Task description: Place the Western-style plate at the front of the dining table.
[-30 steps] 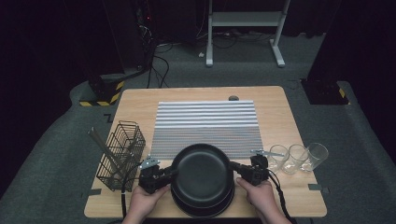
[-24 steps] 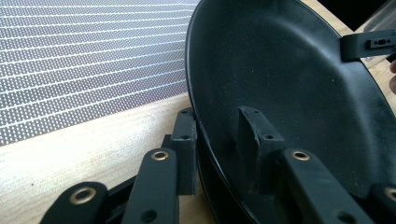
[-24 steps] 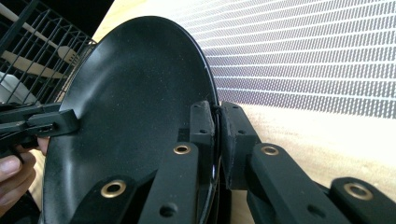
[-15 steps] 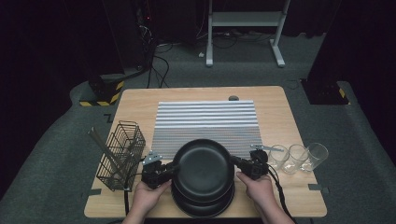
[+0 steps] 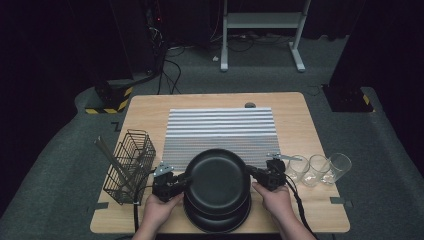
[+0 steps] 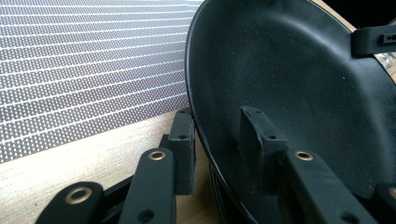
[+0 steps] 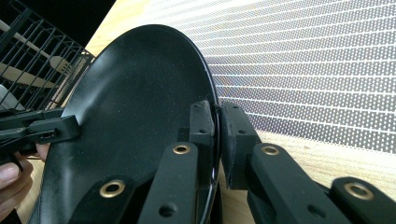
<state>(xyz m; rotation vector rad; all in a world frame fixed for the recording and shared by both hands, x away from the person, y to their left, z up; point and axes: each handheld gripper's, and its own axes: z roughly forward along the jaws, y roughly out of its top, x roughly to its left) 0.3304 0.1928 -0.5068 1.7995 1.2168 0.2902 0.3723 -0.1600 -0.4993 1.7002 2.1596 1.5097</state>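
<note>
A black plate (image 5: 217, 181) hangs just above a stack of matching black plates (image 5: 218, 221) at the table's front edge. My left gripper (image 5: 183, 181) is shut on its left rim and my right gripper (image 5: 253, 174) is shut on its right rim. In the left gripper view, the gripper (image 6: 217, 136) has one finger inside the plate (image 6: 299, 79) and one outside it. In the right gripper view, the gripper (image 7: 217, 122) pinches the plate's (image 7: 135, 107) thin edge. The plate's far edge overlaps the striped mat (image 5: 222, 127).
A black wire basket (image 5: 130, 165) holding utensils stands to the left of the plates. Three clear glasses (image 5: 319, 169) stand in a row at the right. The striped mat (image 7: 317, 70) covers the table's middle, with bare wood (image 5: 300, 115) around it.
Both grippers have carried the top plate up and a little away from the person. More of the stack below now shows at the front.
</note>
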